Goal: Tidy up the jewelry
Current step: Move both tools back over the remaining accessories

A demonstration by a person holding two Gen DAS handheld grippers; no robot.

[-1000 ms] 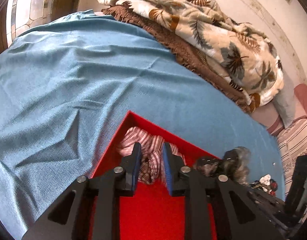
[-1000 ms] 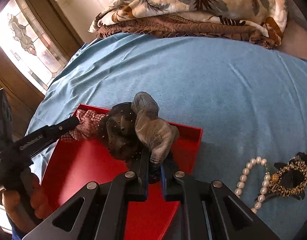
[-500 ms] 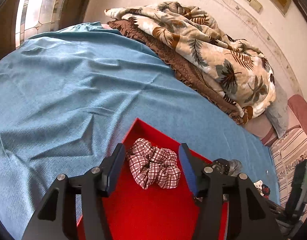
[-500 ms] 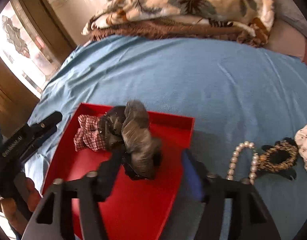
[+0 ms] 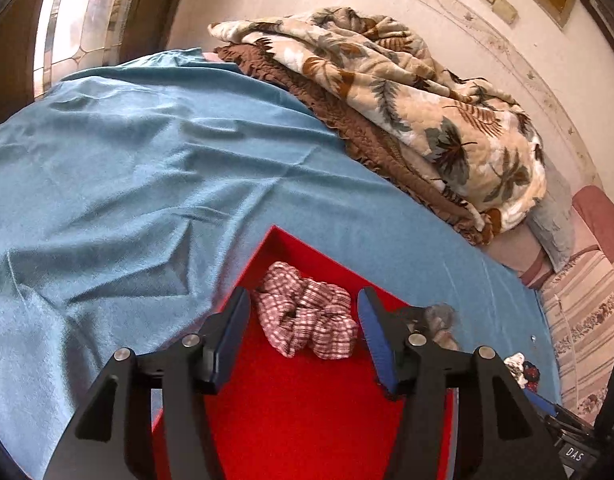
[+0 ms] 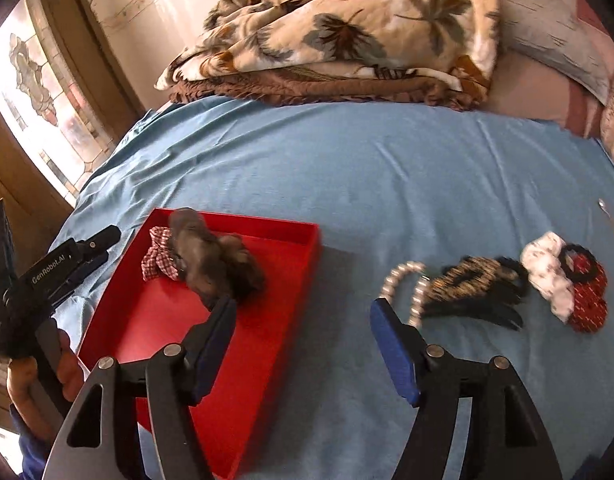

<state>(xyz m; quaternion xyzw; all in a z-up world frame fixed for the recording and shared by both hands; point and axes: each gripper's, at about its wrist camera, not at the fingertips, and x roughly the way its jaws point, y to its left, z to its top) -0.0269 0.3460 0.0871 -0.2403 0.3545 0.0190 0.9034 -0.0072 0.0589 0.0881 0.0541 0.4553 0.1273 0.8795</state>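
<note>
Two scrunchies, plaid [image 5: 307, 328] and grey [image 6: 215, 260], fill the red tray [image 6: 267, 320]; both tools [image 5: 303, 336] [image 6: 303, 340] gape empty.

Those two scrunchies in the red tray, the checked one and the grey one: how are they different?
The checked scrunchie is red-and-white plaid; the grey scrunchie is plain, dusky and sheer-looking. The grey one looks bulkier and lies partly over the checked one. Both rest released in the red tray, touching neither gripper.

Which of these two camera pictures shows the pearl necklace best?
The right wrist view. The pearl necklace lies in plain sight on the blue sheet, beside a leopard-print hair tie. The left wrist view does not show it at all; its frame blocks that side.
</note>
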